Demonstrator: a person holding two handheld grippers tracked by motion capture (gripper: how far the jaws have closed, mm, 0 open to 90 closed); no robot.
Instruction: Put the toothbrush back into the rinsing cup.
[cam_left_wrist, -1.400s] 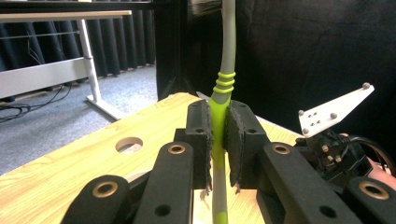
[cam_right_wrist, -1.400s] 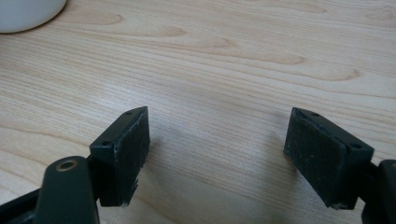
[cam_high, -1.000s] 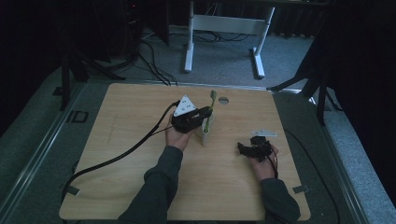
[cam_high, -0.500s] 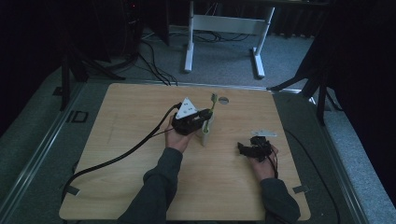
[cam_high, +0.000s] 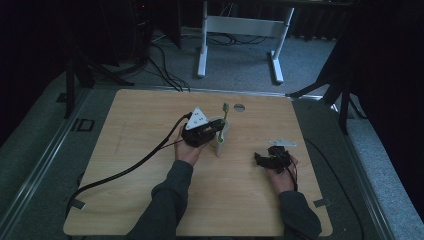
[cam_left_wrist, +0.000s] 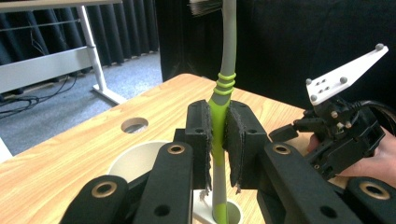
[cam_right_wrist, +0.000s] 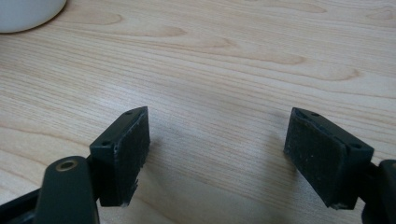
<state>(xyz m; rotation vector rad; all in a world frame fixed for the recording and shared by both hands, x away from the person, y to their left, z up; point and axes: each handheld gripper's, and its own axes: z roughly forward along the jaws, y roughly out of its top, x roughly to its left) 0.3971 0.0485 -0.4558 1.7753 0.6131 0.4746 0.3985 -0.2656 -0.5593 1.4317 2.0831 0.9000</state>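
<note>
Currently, the left claw (cam_left_wrist: 217, 140) is clamping its two black pads on the green grip section of a toothbrush (cam_left_wrist: 223, 84), which is standing nearly upright between them. In the left gripper view, the grey neck of the toothbrush is rising above the pads to a dark bristle head at the top edge, while the lower end of the handle is sitting inside the round hole of a small white holder (cam_left_wrist: 205, 215) directly below the pads. A white cup (cam_left_wrist: 135, 161) is standing just beside the holder, on the far side from the camera.

In the high view, the left claw (cam_high: 216, 131) is positioned near the middle of the wooden table (cam_high: 150, 200), with the toothbrush (cam_high: 224, 116) leaning slightly away from the person and the cup (cam_high: 222, 125) touching or just beside the holder.

The right claw (cam_high: 261, 159) is resting near the right side of the table, well apart from the toothbrush. In the right gripper view, the right claw (cam_right_wrist: 217, 158) is holding its pads wide apart with nothing between them, hovering just above bare wood.
</note>
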